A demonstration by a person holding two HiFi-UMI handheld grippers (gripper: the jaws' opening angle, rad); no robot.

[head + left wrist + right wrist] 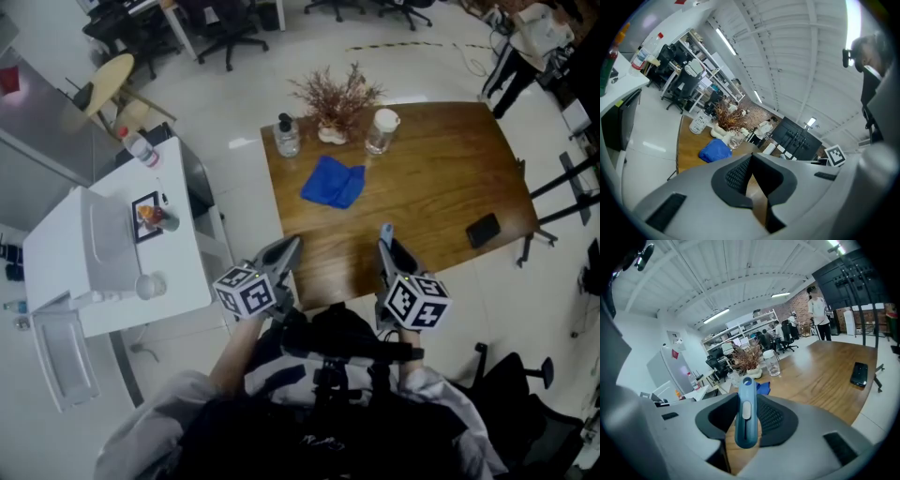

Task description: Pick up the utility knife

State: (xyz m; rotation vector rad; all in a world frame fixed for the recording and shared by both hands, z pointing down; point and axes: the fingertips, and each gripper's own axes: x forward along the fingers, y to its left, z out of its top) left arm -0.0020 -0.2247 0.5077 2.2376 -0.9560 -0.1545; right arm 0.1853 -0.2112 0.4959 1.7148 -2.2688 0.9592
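Observation:
The blue utility knife [746, 425] stands between the dark pads of my right gripper [746, 405], which is shut on it; its rounded end with a hole points up and away. In the head view the knife [385, 232] sticks out beyond the right gripper [388, 248], lifted over the front edge of the wooden table [441, 173]. My left gripper [285, 253] hangs beside it at the table's front left corner. In the left gripper view its jaw tips [751, 158] meet with nothing between them.
On the table lie a blue cloth [333, 182] and a black phone [483, 230], with a dried plant [336, 97], a clear bottle [287, 136] and a glass jar [382, 131] at the far edge. A white side table [178, 272] stands to the left.

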